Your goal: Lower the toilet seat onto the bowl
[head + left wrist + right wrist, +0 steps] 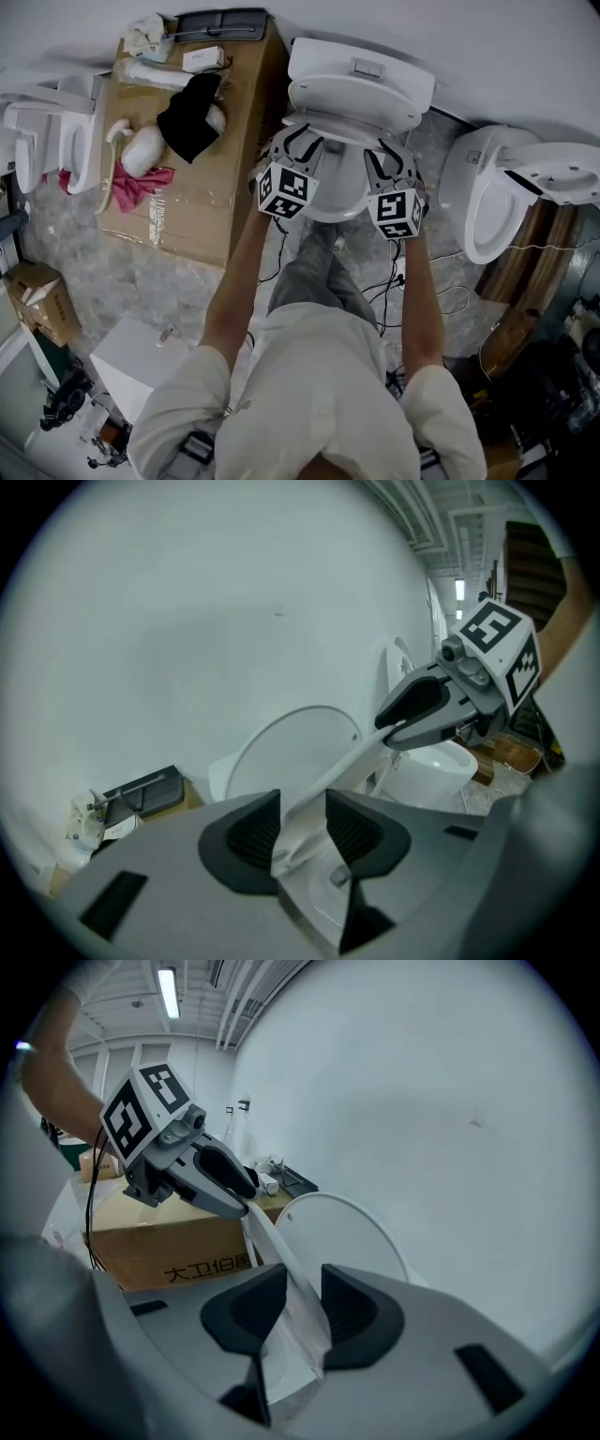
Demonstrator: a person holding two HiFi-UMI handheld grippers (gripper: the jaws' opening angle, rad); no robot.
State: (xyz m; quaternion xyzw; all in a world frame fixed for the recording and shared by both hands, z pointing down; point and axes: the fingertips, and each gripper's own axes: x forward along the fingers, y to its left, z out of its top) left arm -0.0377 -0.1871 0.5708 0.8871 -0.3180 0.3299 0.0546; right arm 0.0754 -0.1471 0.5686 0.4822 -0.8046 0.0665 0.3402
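A white toilet stands against the wall, its lid (pixel 361 94) upright against the tank. The toilet seat (pixel 330 141) is tilted up above the bowl (pixel 335 202). My left gripper (pixel 302 133) is shut on the seat's left rim and my right gripper (pixel 382 152) on its right rim. In the left gripper view the seat's edge (pixel 349 758) runs between the left gripper's (pixel 300 832) pads, with the lid (pixel 281 757) behind and the right gripper (pixel 405 726) at its far end. The right gripper view shows the seat rim (pixel 272 1241) between the right gripper's (pixel 302 1312) pads, reaching to the left gripper (pixel 246 1206).
A cardboard box (pixel 202 202) with cloths, a black item and small things on top stands just left of the toilet. Another toilet (pixel 492 202) with its seat raised is on the right, a third one (pixel 47 141) at the far left. Cables lie on the floor by the person's legs.
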